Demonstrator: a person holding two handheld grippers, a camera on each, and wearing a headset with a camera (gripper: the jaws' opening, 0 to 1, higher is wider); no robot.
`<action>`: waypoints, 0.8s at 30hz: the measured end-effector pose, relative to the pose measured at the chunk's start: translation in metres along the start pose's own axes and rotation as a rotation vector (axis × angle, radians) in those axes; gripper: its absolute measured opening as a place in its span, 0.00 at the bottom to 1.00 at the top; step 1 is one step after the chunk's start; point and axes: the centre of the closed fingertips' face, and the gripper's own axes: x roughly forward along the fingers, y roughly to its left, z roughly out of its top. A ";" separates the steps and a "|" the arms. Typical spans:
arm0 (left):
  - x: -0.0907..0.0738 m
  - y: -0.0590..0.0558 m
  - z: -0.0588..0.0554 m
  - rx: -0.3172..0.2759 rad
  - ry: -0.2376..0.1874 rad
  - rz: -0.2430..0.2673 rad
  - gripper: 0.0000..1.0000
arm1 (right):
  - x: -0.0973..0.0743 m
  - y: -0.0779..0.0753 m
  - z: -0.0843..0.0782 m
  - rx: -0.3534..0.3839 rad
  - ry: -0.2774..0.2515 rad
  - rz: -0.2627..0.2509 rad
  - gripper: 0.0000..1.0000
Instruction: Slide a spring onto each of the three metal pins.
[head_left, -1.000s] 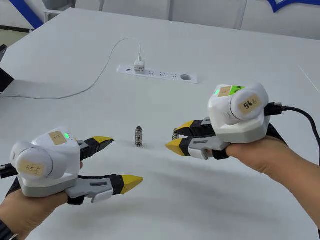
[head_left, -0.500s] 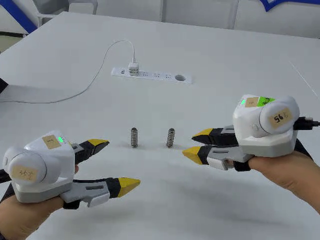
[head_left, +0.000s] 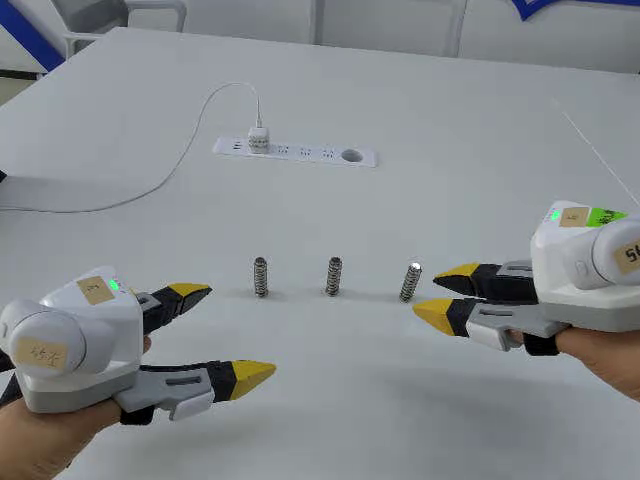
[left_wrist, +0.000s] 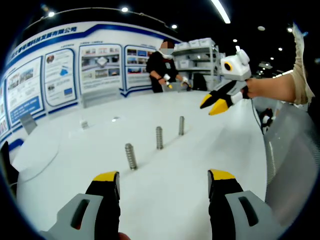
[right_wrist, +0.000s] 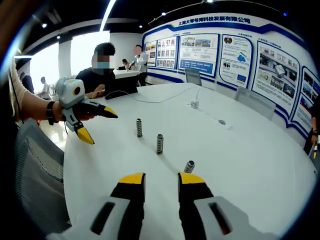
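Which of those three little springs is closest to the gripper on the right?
The right-hand spring, just off the right gripper's tips; the middle spring and left-hand spring stand farther away.

white table (head_left: 420, 130) | poster wall (right_wrist: 215, 45) | ceiling strip light (right_wrist: 108, 14) | mesh chair (right_wrist: 35, 175)

At the head view's right edge, the body of the right hand-held gripper (head_left: 438, 290) and the right hand (head_left: 600, 355) holding it are cut off. The left hand (head_left: 40, 440) is cropped at the bottom-left corner. The coils of the three springs (head_left: 334, 276) hide whatever stands inside them. The lettering on the wall posters (right_wrist: 240, 47) is too small to read in the right gripper view.
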 end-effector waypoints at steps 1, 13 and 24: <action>0.000 0.000 0.000 0.000 0.001 0.000 0.73 | -0.002 -0.001 -0.002 0.004 -0.001 -0.002 0.28; 0.001 0.000 -0.002 -0.005 0.006 0.001 0.73 | -0.018 -0.011 -0.023 0.029 -0.032 -0.021 0.42; 0.001 0.001 -0.005 -0.012 0.008 0.006 0.74 | -0.017 -0.011 -0.023 0.045 -0.088 -0.023 0.59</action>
